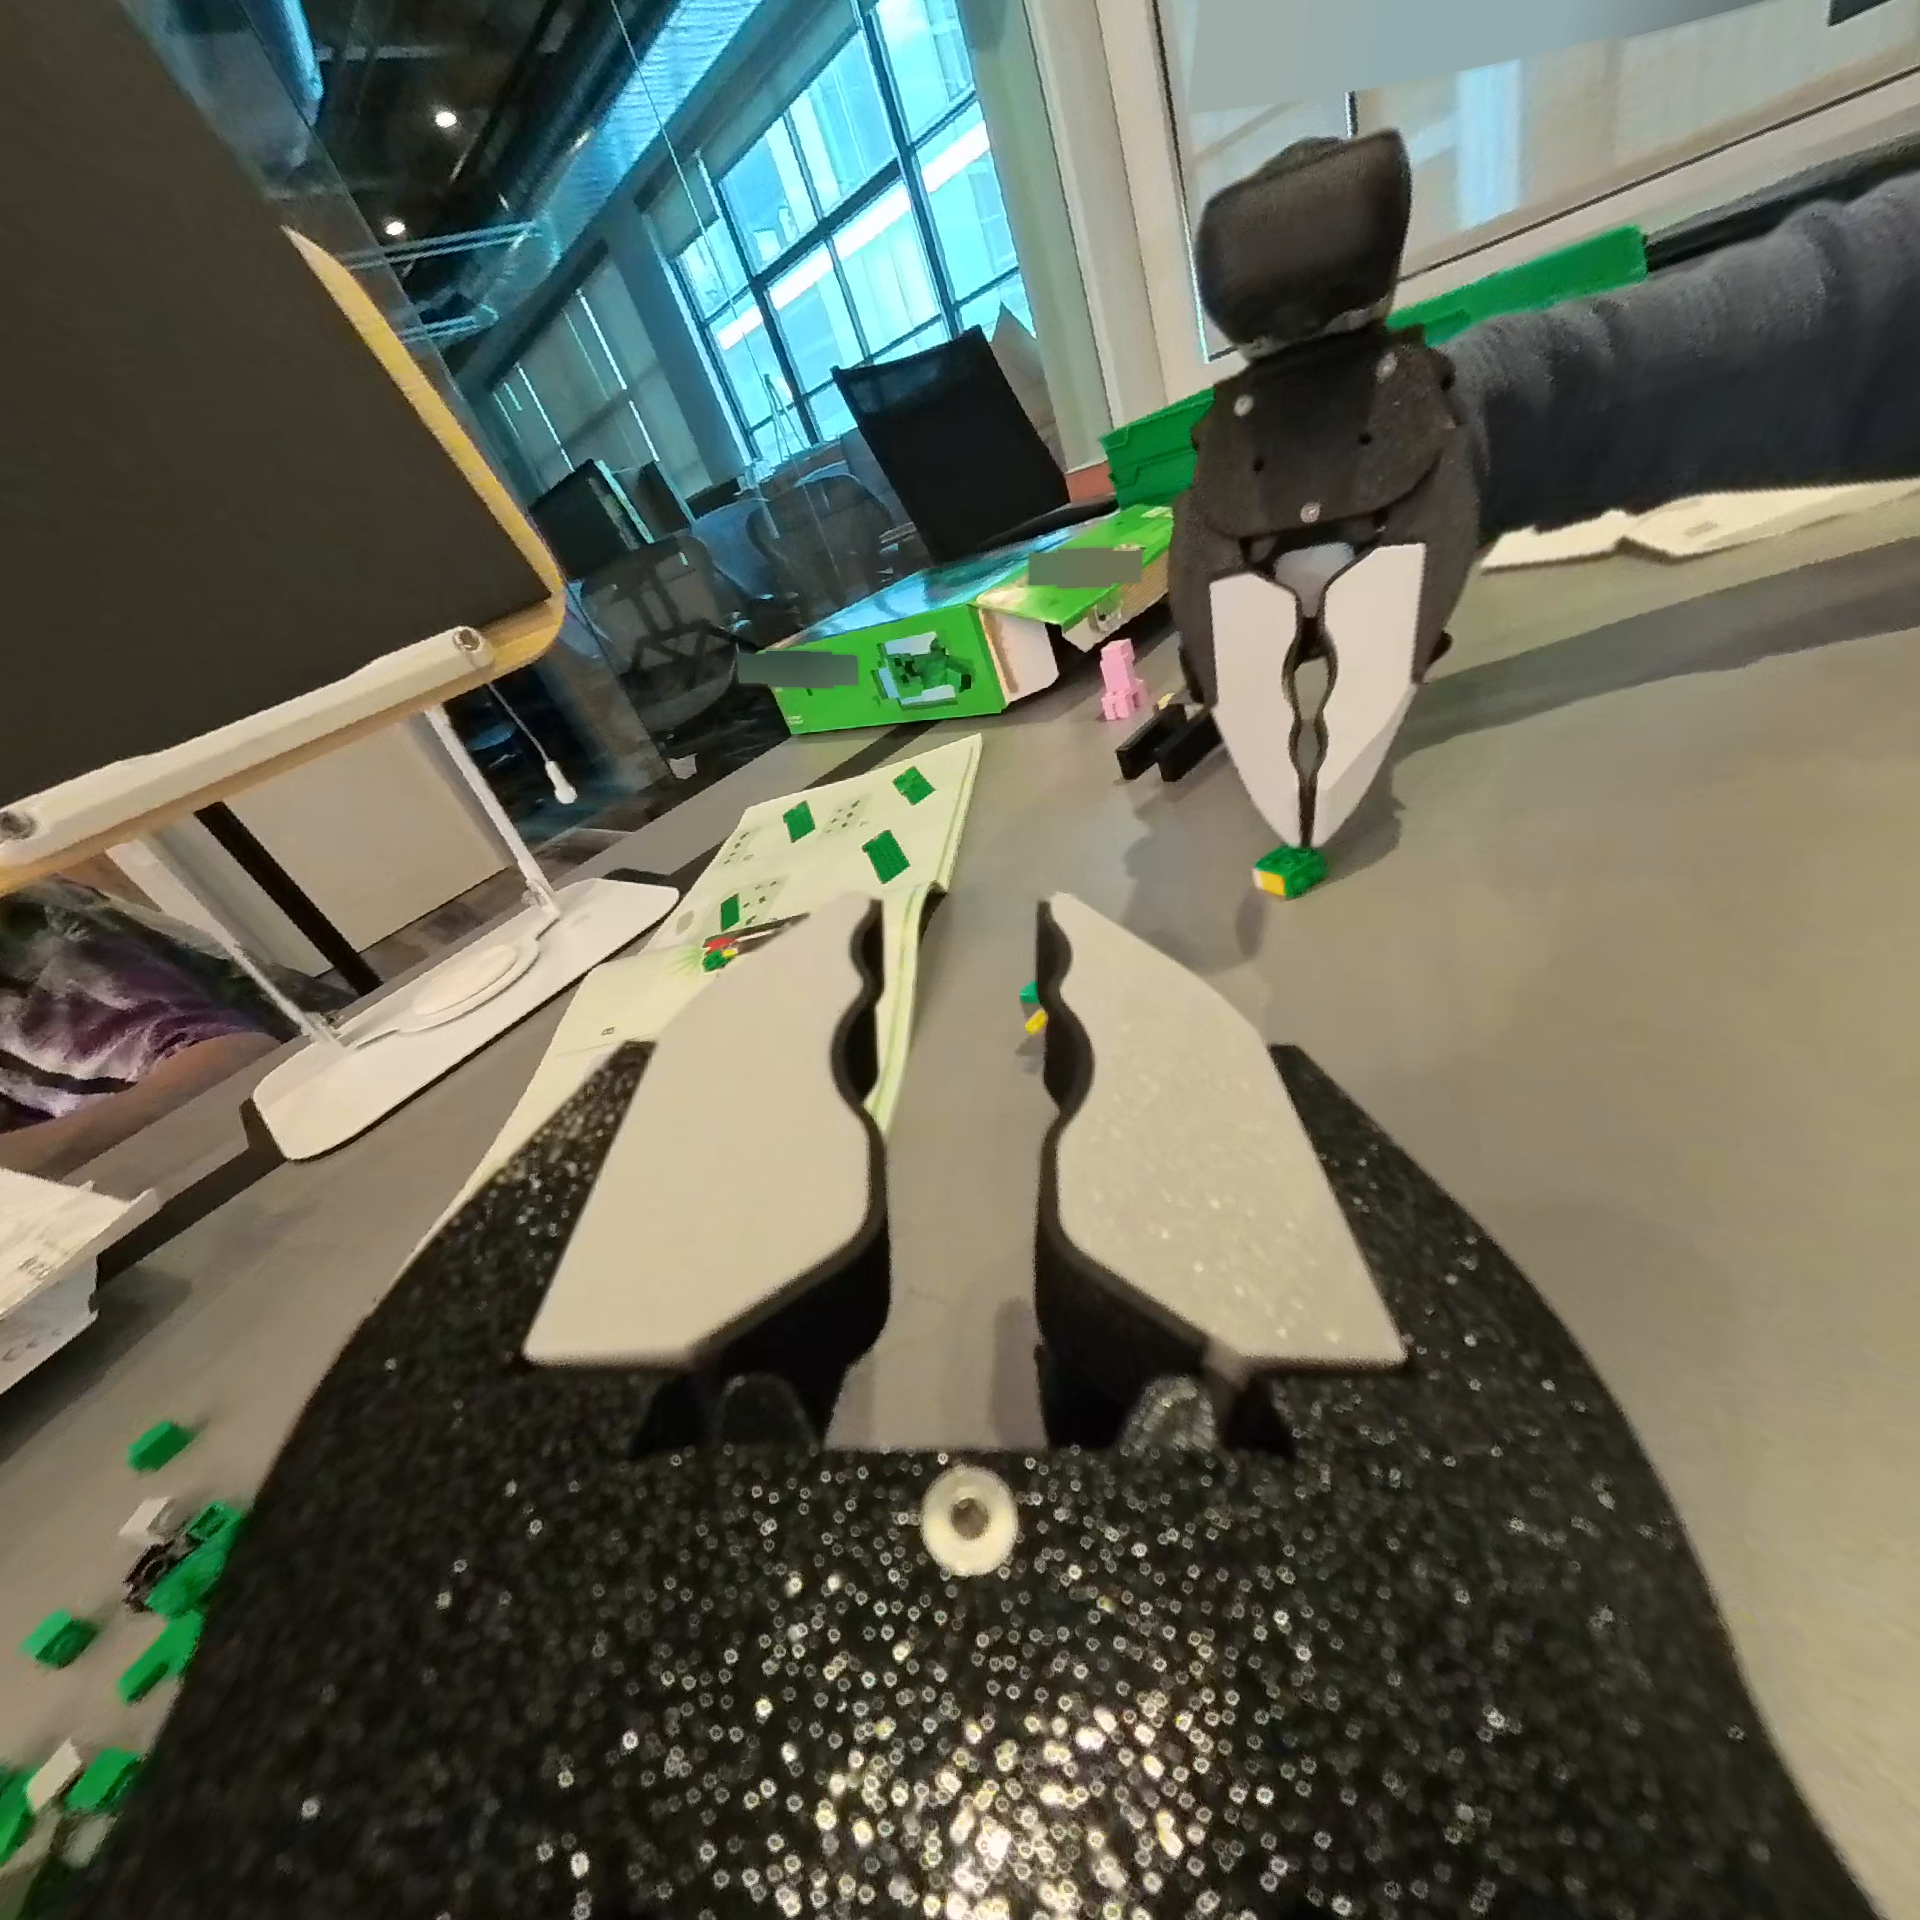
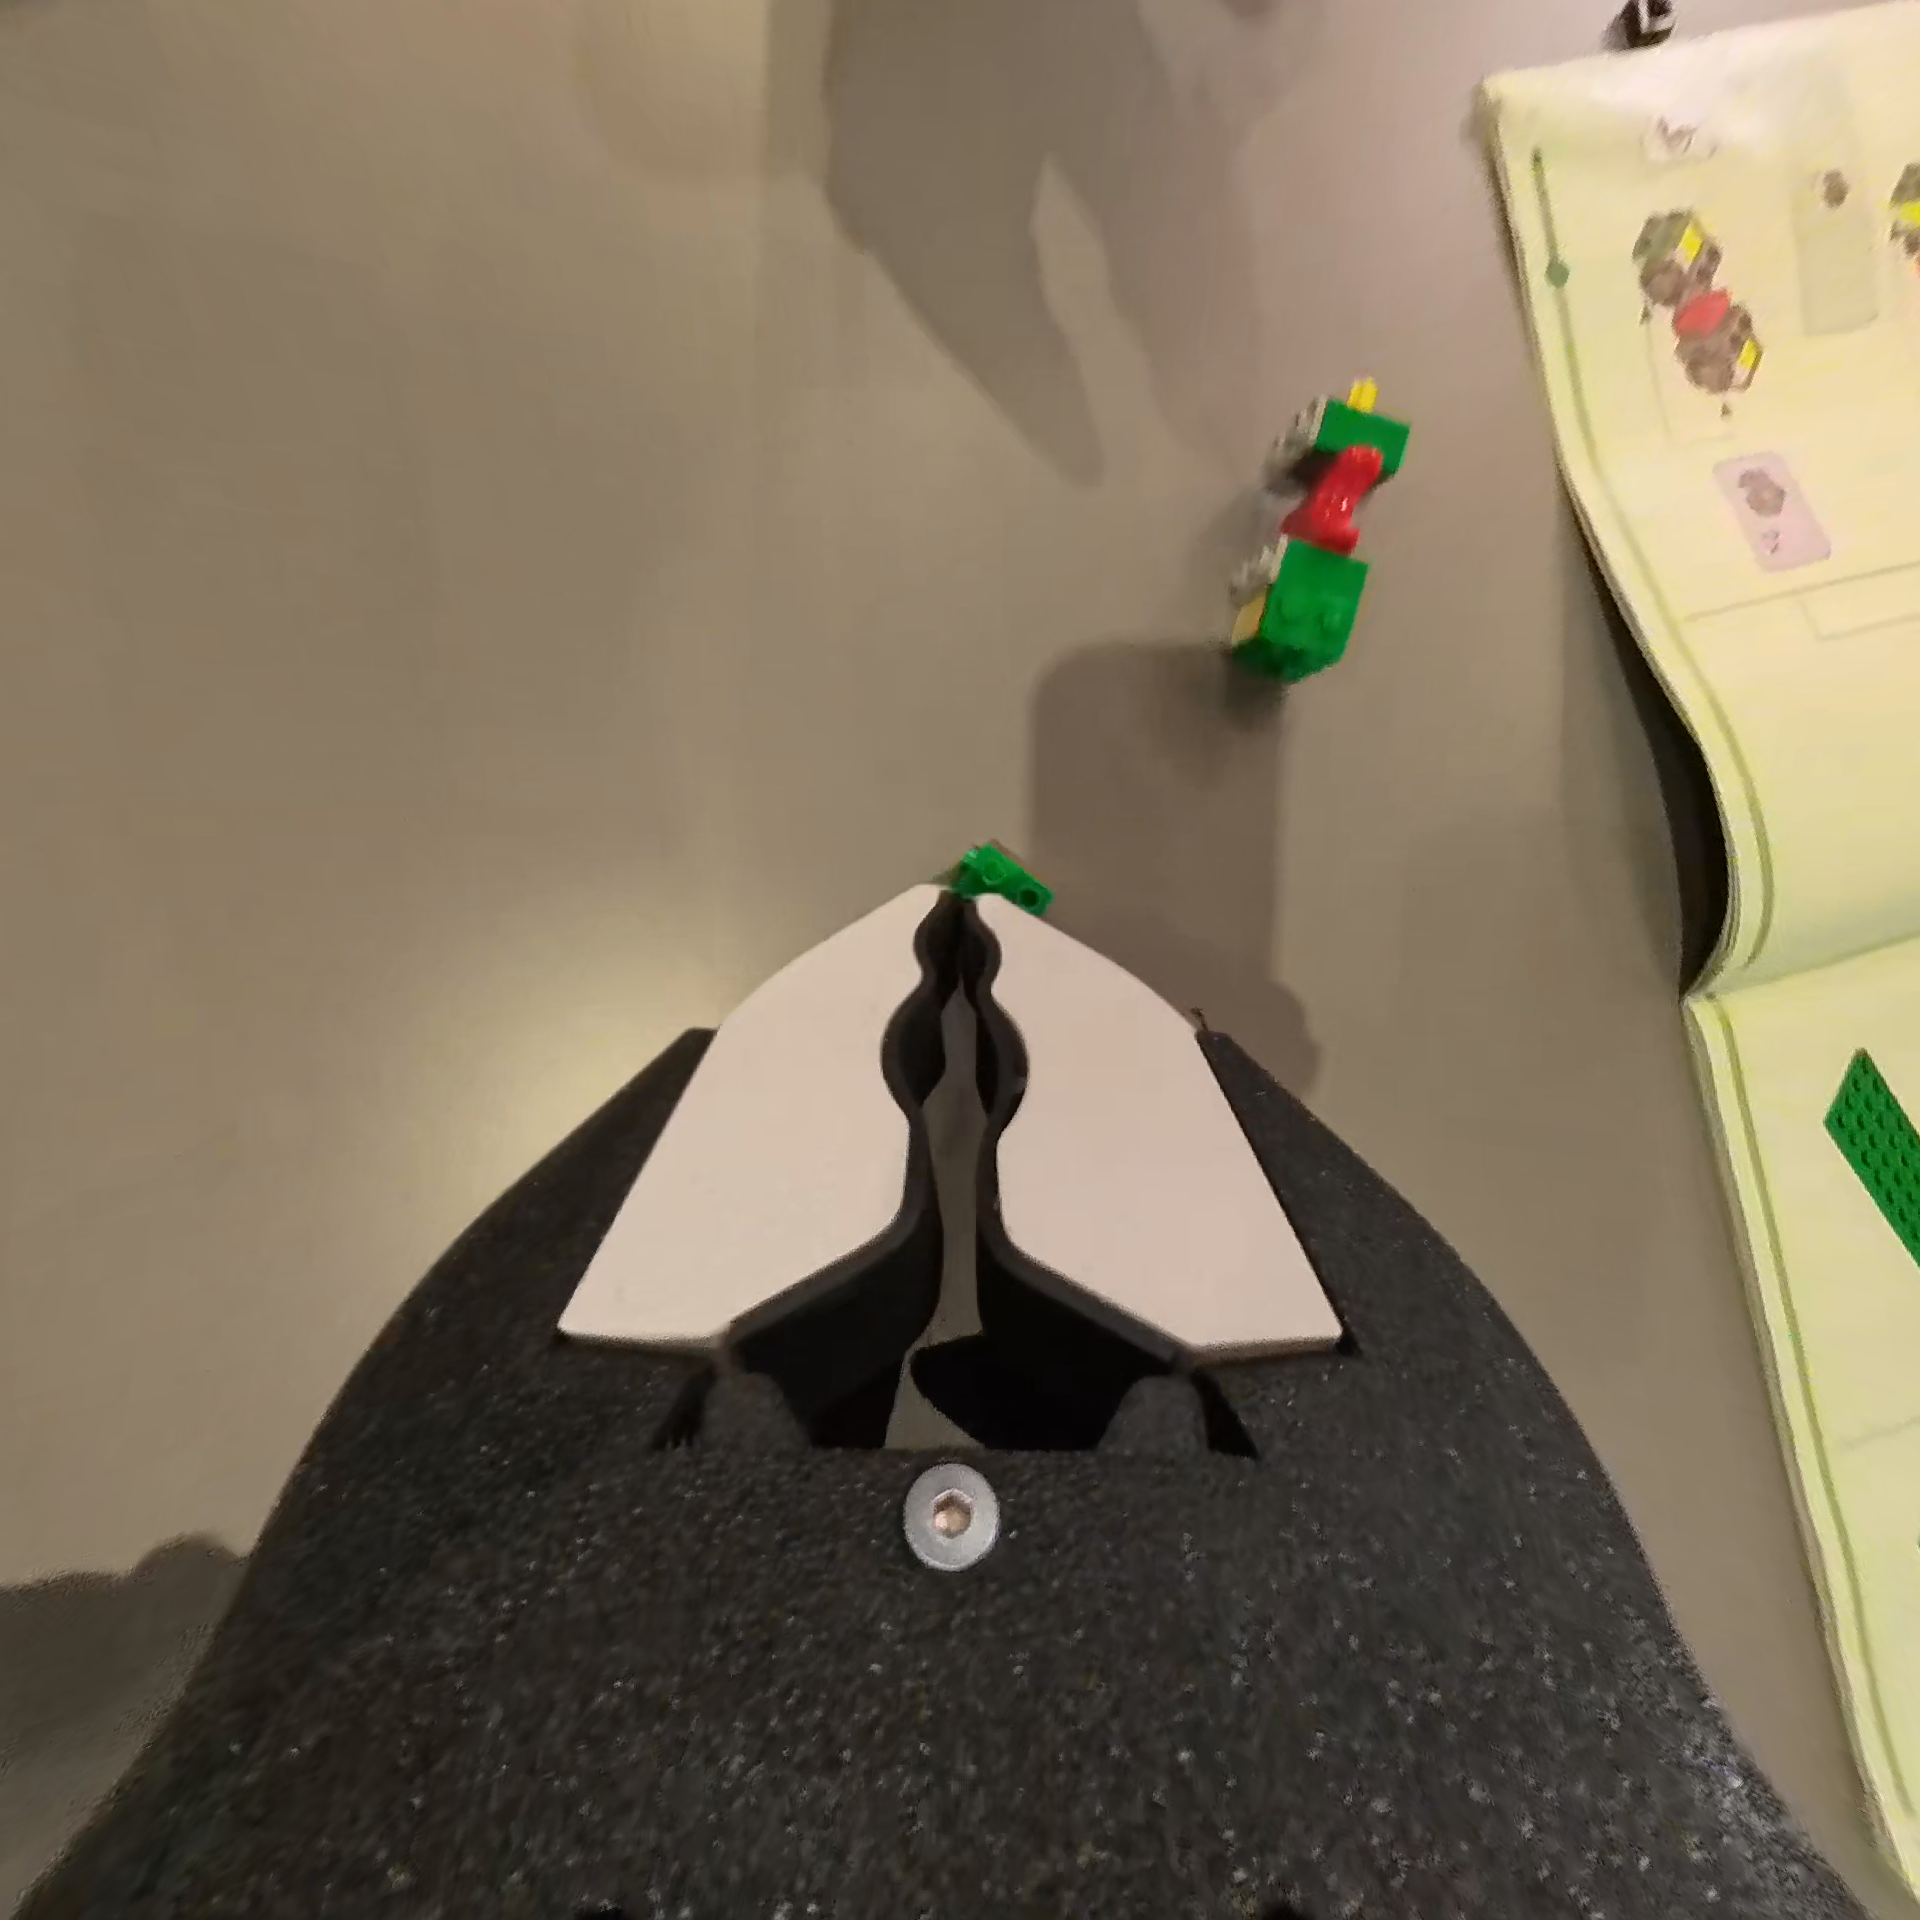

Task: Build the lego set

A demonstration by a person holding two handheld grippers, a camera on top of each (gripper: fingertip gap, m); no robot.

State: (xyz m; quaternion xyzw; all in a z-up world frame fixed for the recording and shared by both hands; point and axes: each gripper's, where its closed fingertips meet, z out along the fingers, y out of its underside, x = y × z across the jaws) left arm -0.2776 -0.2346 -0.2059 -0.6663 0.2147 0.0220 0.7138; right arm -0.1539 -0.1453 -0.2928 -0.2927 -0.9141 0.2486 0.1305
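Observation:
My right gripper (image 2: 961, 899) is shut, and a small green piece (image 2: 1000, 881) sticks out at its tips, low over the grey table (image 2: 520, 520). In the left wrist view the right gripper (image 1: 1305, 831) points down, with the piece (image 1: 1288, 869) at its tips on or just above the table. A small green, red and yellow assembly (image 2: 1311, 540) lies ahead and to the right of it. In the left wrist view the assembly (image 1: 1032, 1006) is mostly hidden behind a finger. My left gripper (image 1: 961, 935) is open and empty. The open instruction booklet (image 2: 1766, 623) lies beside the assembly.
The booklet (image 1: 831, 862) lies ahead of the left gripper, on its left. A green box (image 1: 883, 675), a pink figure (image 1: 1120, 681) and black pieces (image 1: 1164, 743) sit farther back. Loose green bricks (image 1: 156, 1610) lie at the near left. A white stand (image 1: 447, 997) holds a dark screen. A sleeve (image 1: 1662, 395) reaches in from the right. My hands' fingertips stand some 20 centimetres from each other.

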